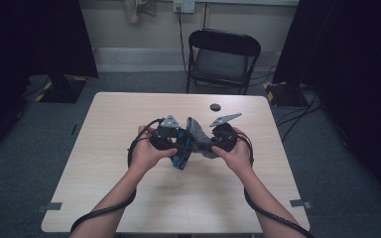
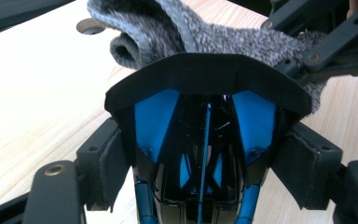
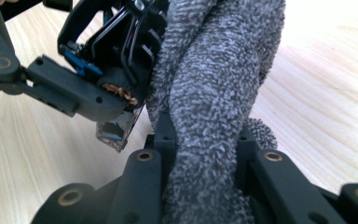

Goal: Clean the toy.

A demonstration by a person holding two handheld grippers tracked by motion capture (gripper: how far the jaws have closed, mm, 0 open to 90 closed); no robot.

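Observation:
At the middle of the table my two grippers meet nose to nose. My left gripper (image 1: 177,145) (image 2: 205,165) is shut on a wide black and blue plastic object (image 2: 200,135) (image 1: 180,157), its pads (image 2: 109,163) pressing on both sides. My right gripper (image 1: 206,141) (image 3: 205,149) is shut on a grey fuzzy sock-like cloth (image 3: 214,93) (image 1: 197,133). The cloth lies against the far end of the plastic object (image 3: 121,42) and drapes over it (image 2: 214,35). In the left gripper view the right gripper's black arms (image 2: 326,42) cross the top right corner.
A small dark round disc (image 1: 215,107) (image 2: 91,26) lies on the light wooden table (image 1: 124,119) beyond the grippers. A black folding chair (image 1: 223,59) stands behind the far edge. Dark stands flank the table at both sides.

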